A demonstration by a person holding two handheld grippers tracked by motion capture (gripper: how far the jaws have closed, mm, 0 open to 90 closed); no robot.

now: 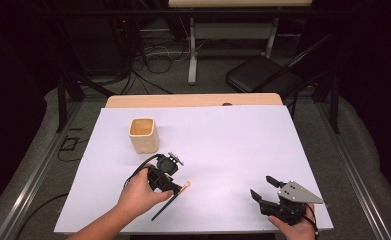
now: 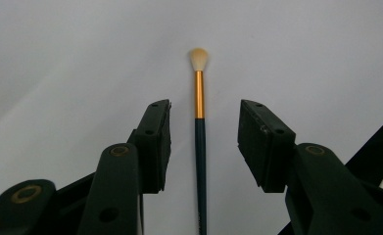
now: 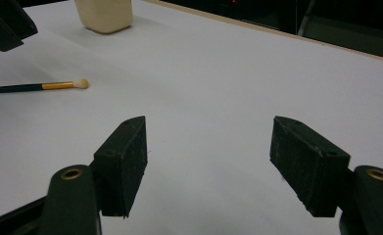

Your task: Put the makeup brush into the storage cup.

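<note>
The brush (image 2: 199, 122) lies flat on the table (image 1: 223, 135), just this side of the cup (image 1: 143, 134). The left gripper (image 2: 203, 142) straddles its handle, jaws spread. Lower squarely, then pinch the dark handle below the gold ferrule. The right gripper (image 3: 208, 161) rests released, well apart.

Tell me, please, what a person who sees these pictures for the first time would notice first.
Probably the thin brush with its gold band and pale tip, lying on the white table between the open jaws of the left claw. Next comes the cream cup, standing upright farther back on the left. The right claw is also open, near the table's front right corner, holding nothing.
</note>
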